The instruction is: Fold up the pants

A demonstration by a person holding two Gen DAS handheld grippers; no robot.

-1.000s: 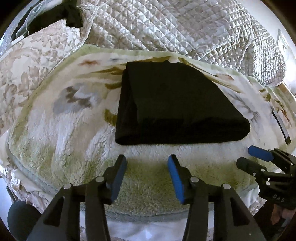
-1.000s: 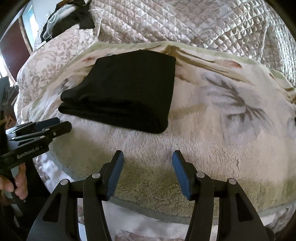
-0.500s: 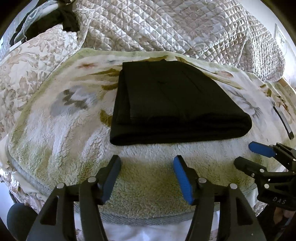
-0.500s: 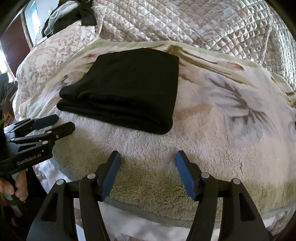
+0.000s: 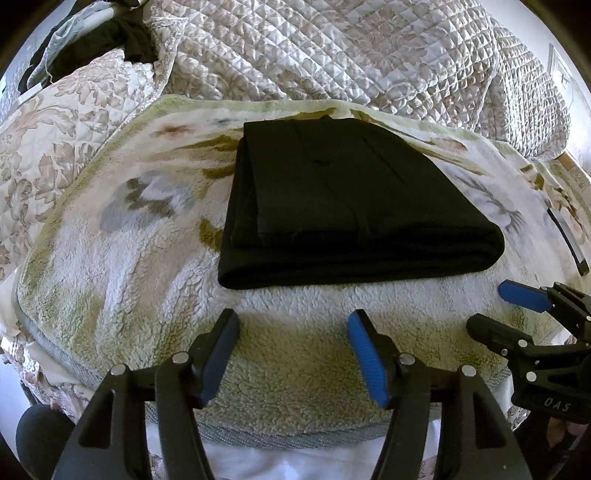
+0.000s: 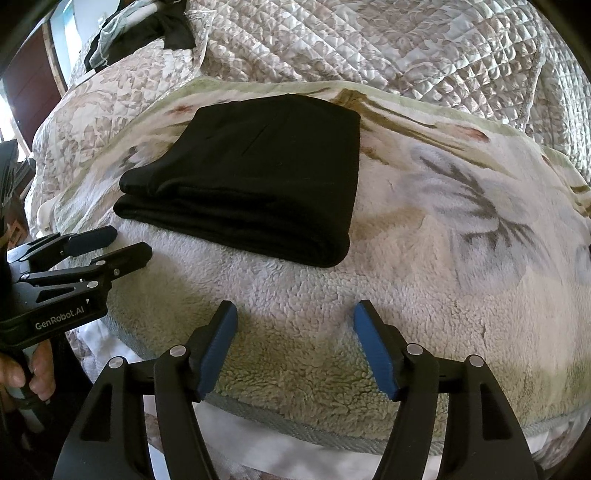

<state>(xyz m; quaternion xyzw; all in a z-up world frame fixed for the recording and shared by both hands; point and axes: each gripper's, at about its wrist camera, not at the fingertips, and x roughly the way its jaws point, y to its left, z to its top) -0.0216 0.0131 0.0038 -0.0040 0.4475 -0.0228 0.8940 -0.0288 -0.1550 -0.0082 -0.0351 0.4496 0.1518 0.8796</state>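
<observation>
On a bed, a fleecy floral blanket [image 5: 110, 280] over a quilt [image 5: 332, 48] carries the folded black pants [image 5: 343, 206], while the left gripper [image 5: 293, 354] and right gripper [image 6: 295, 347], jaws just widened and holding nothing, hover apart near the blanket's front edge.

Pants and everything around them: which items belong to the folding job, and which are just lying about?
Job: folded black pants; left gripper and right gripper, both open and empty.

Lying about: fleece blanket; quilted bedspread; dark clothes heap; thin dark object.
</observation>
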